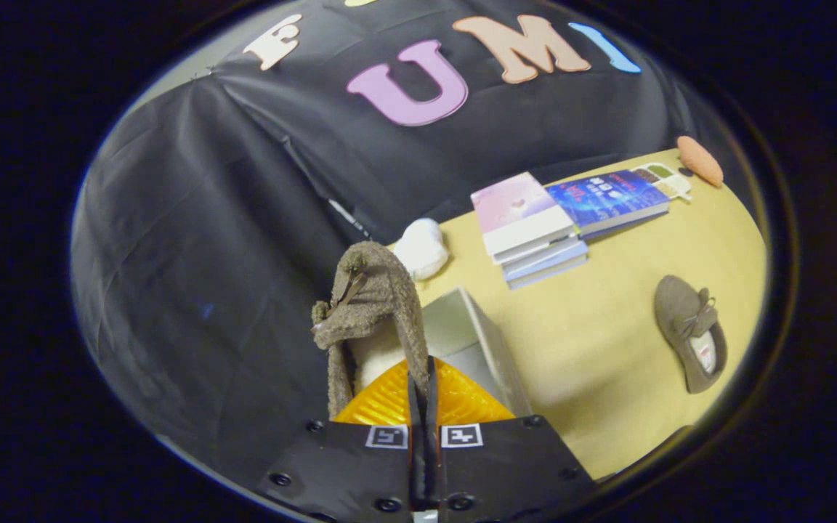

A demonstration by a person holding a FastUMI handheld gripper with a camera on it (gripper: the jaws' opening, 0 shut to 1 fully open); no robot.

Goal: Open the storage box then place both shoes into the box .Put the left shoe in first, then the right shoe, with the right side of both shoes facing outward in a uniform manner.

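My gripper [422, 385] is shut on the rim of a brown fuzzy shoe [371, 305], which hangs up in the air with its toe pointing away from the fingers and its white lining showing. Just beyond and below the fingers stands the white storage box [480, 341], open, its inner wall visible. The second brown shoe [691, 330] lies flat on the yellow table [607, 378], well to the right of the box, its opening facing up.
A stack of books [535, 229] and a blue book [607, 200] lie beyond the box. A white plush ball [422, 248] rests near the box's far side. An orange oval object [700, 160] and a small tray [662, 178] sit at the table's far corner.
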